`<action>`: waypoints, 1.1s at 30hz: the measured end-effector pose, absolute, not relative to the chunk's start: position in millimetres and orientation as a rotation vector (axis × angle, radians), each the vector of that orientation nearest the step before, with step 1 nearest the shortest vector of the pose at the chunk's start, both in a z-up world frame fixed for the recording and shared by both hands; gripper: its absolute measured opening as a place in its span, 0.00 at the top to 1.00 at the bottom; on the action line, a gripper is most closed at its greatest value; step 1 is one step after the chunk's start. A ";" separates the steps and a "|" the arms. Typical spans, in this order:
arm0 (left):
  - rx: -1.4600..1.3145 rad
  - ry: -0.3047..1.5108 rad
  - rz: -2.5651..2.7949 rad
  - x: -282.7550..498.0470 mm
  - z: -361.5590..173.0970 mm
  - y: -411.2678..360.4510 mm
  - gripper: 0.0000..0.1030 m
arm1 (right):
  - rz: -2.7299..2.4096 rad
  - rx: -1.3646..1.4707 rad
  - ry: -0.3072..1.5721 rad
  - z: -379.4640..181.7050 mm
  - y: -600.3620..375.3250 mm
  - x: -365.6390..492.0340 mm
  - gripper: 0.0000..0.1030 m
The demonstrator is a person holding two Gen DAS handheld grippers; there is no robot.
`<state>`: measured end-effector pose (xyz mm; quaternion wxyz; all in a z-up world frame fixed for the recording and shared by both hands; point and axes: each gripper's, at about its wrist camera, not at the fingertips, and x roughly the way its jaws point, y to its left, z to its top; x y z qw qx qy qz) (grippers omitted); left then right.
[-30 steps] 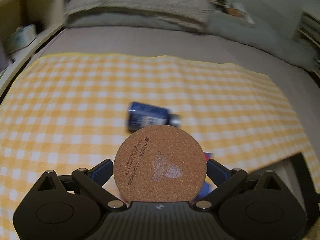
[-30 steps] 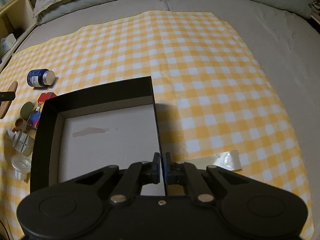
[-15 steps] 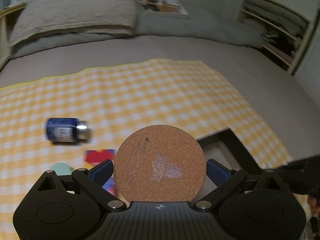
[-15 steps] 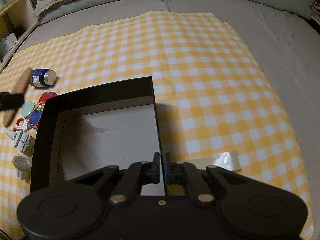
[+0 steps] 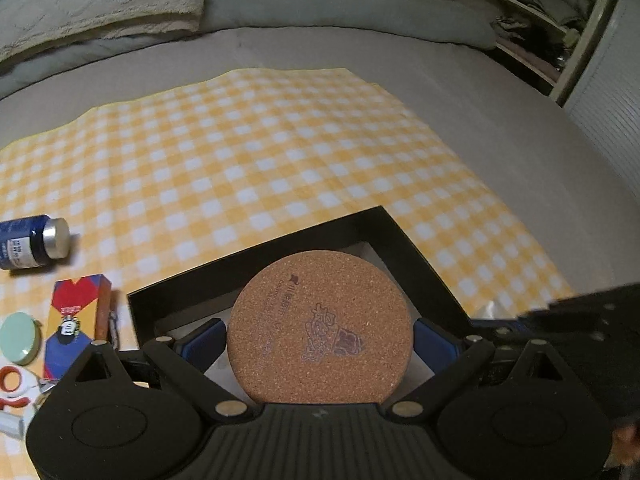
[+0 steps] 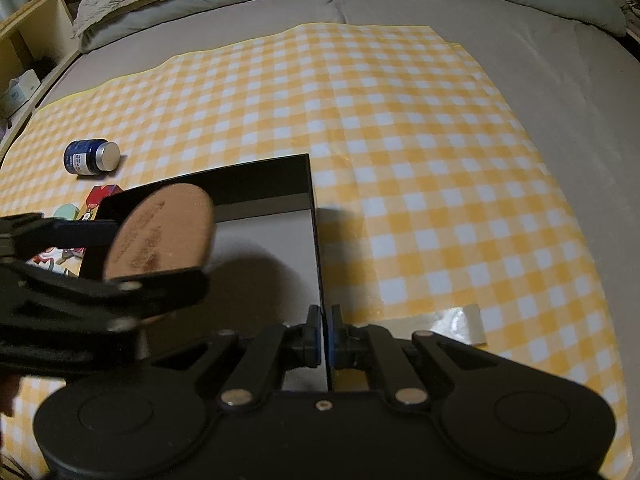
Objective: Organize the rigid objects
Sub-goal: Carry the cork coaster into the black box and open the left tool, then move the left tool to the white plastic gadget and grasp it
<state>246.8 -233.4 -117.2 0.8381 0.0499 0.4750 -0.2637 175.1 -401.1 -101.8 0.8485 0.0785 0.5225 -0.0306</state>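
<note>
Cork coaster held over the open box

Yellow-checked cloth (image 6: 400, 128) covers the bed; black shallow cardboard box (image 6: 264, 176) sits near. Right gripper (image 6: 325, 340) jaws pinch its right wall; left gripper (image 5: 320, 336) jaws clamp the round cork coaster (image 5: 320, 328) above it.

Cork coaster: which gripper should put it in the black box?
Probably the left gripper: it grips the cork coaster above the black box. The right gripper is shut on the box's wall, steadying it.

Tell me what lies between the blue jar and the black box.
In the left wrist view, only bare yellow checked cloth separates the blue jar from the black box; the colourful carton sits nearer, beside the box.
</note>
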 end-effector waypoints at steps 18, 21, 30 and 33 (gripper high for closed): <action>0.086 0.992 -0.539 252.1 -120.7 -234.5 0.00 | -0.033 0.166 1.106 -103.4 -400.1 176.5 0.97; 0.093 0.980 -0.538 248.6 -116.5 -232.8 0.00 | -0.032 0.167 1.106 -103.5 -400.2 176.4 0.97; 0.090 0.930 -0.523 236.8 -98.1 -216.6 0.00 | -0.033 0.161 1.111 -103.8 -400.1 176.6 0.97; 0.089 0.913 -0.513 231.8 -91.1 -206.0 0.00 | -0.031 0.157 1.114 -104.4 -400.0 176.7 0.97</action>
